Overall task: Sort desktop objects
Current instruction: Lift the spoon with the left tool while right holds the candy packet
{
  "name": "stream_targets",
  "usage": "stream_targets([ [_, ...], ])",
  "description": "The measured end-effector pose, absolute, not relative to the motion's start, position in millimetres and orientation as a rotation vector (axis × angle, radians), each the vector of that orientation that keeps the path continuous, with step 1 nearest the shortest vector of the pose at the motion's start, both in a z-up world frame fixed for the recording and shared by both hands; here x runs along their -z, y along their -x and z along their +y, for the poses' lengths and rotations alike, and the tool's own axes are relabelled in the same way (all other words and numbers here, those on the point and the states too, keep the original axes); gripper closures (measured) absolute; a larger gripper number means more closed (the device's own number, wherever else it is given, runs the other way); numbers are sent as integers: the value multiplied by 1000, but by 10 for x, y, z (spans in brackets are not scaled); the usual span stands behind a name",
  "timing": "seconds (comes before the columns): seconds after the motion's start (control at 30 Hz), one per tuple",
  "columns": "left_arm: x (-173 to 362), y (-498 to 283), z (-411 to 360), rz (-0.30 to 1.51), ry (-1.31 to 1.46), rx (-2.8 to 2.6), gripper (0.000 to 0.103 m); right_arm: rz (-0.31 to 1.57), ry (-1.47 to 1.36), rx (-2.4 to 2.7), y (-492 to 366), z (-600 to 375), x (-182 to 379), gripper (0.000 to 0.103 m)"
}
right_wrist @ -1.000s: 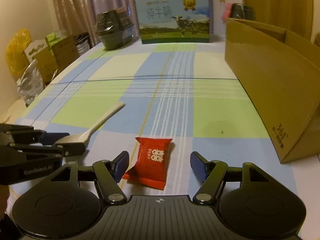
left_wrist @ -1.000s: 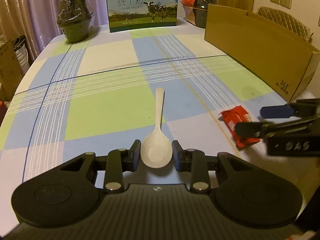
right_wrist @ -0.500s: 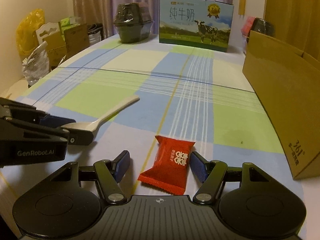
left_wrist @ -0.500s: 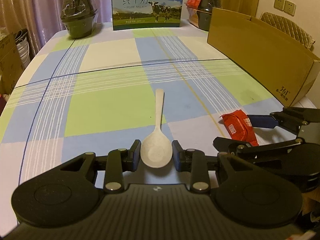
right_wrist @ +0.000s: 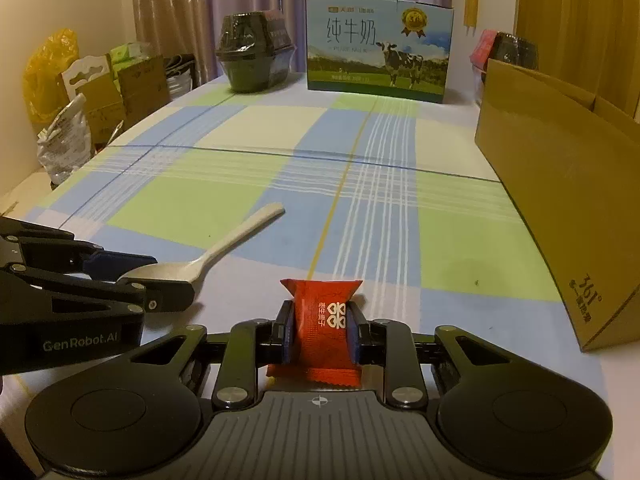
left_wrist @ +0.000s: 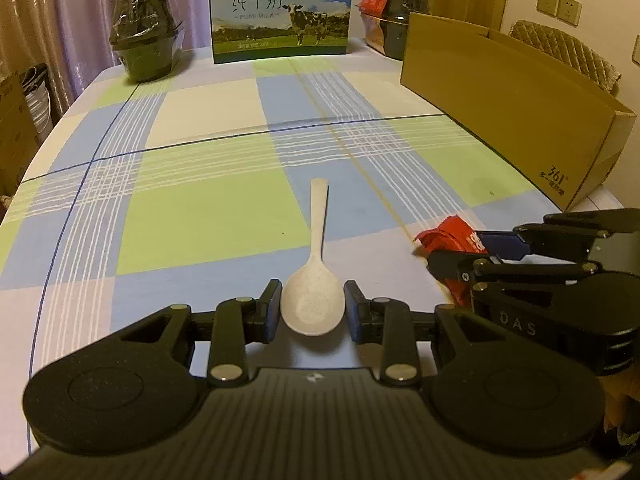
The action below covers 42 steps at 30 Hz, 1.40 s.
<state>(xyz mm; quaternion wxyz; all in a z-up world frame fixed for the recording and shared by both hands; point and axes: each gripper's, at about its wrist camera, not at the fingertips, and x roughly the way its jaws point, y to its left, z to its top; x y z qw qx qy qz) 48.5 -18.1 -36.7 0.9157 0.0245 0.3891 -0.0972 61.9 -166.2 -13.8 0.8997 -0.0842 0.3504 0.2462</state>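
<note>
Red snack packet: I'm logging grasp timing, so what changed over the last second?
The right hand-held gripper closed its open fingers onto the red snack packet and now pinches it. The left hand-held gripper stayed clamped on the spoon; the cardboard box and milk carton did not move.

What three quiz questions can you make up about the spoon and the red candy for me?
1. True or false: the right gripper has its fingers pressed on the red candy packet.
2. Which part of the spoon sits between the left gripper fingers: bowl or handle?
3. What stands on the table's right side? A) milk carton B) cardboard box C) black bowl

Key: 1 true; 2 bowl; 3 B
</note>
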Motion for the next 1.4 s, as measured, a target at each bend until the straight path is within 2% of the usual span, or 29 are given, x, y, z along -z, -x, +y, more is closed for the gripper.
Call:
stream_targets([
  [1.4,-47,-48,-429,722,-13,183,76,676,42,-467,-319,-2075,-335,80],
])
